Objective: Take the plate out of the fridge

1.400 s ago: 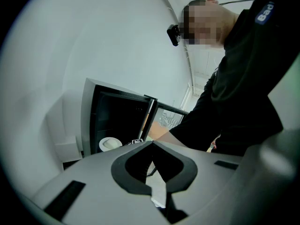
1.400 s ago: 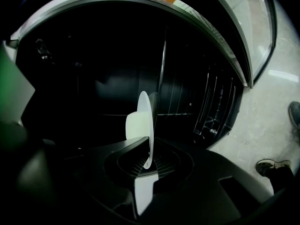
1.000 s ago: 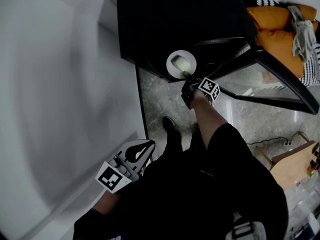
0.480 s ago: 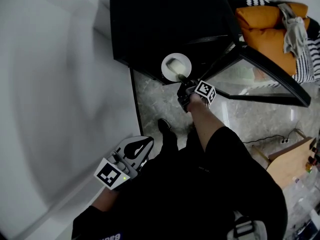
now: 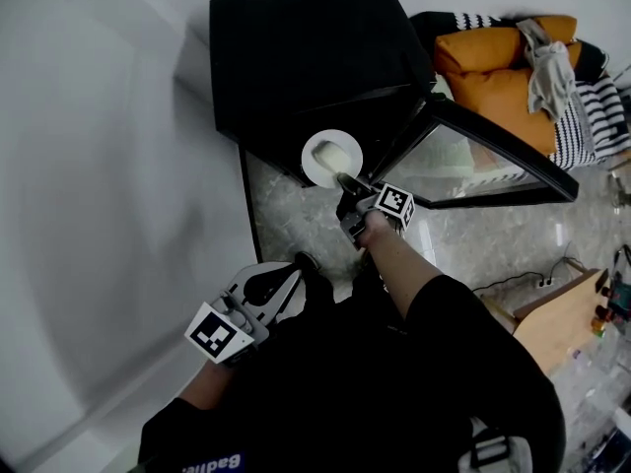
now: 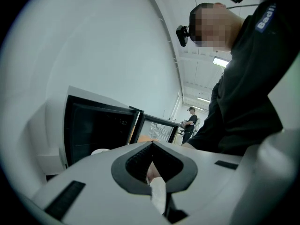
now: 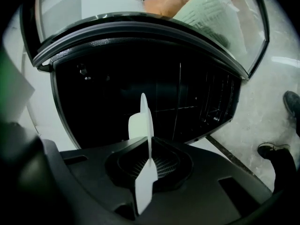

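Observation:
A white plate (image 5: pixel 331 158) hangs just outside the front of the black fridge (image 5: pixel 296 57), over the grey stone floor. My right gripper (image 5: pixel 347 182) is shut on the plate's near rim. In the right gripper view the plate (image 7: pixel 140 121) stands edge-on between the dark jaws of that right gripper (image 7: pixel 149 143), with the dark fridge interior (image 7: pixel 187 88) behind it. The fridge's glass door (image 5: pixel 473 161) stands swung open to the right. My left gripper (image 5: pixel 294 278) is low by my left hip, shut and holding nothing; in its own view the left gripper (image 6: pixel 152 144) points toward the fridge (image 6: pixel 93 125).
A white wall (image 5: pixel 99 215) runs along the left. An orange cushion with striped cloth (image 5: pixel 493 67) lies behind the open door. A wooden piece (image 5: pixel 557 328) and a cable (image 5: pixel 523 279) are on the floor at right. My shoes (image 7: pixel 276 151) stand near the fridge. Another person (image 6: pixel 191 121) stands far off.
The right gripper has drawn the plate a little farther out from the fridge toward me. The head view has swung, and the left gripper sits slightly higher.

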Available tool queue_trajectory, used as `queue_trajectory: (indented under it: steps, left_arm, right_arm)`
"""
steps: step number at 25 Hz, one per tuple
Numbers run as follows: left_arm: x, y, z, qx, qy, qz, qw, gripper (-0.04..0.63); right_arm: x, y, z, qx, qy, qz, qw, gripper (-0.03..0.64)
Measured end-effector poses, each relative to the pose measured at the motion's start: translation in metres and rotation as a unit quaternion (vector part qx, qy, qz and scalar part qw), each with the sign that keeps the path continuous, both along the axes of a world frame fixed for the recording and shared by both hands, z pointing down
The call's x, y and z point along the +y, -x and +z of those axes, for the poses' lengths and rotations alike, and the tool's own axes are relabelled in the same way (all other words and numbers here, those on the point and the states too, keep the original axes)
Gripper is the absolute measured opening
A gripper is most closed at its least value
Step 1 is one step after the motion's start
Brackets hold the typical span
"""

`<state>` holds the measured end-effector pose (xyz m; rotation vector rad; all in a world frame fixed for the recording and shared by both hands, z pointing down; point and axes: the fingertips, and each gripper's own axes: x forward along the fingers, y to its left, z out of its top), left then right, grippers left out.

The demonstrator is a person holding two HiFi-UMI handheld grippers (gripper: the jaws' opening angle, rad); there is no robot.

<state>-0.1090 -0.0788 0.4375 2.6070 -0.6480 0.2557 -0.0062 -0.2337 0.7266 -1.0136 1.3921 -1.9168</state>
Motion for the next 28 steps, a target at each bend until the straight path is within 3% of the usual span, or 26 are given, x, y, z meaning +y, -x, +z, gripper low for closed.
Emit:
queue_trajectory:
  steps: [28]
  left_arm:
    - [-0.004, -0.022, -0.021, 0.034, -0.039, -0.001, 0.9987, 0.005]
  right_arm:
    - [0.075, 0.002, -0.151, -0.024, -0.020, -0.069, 0.997, 0.025]
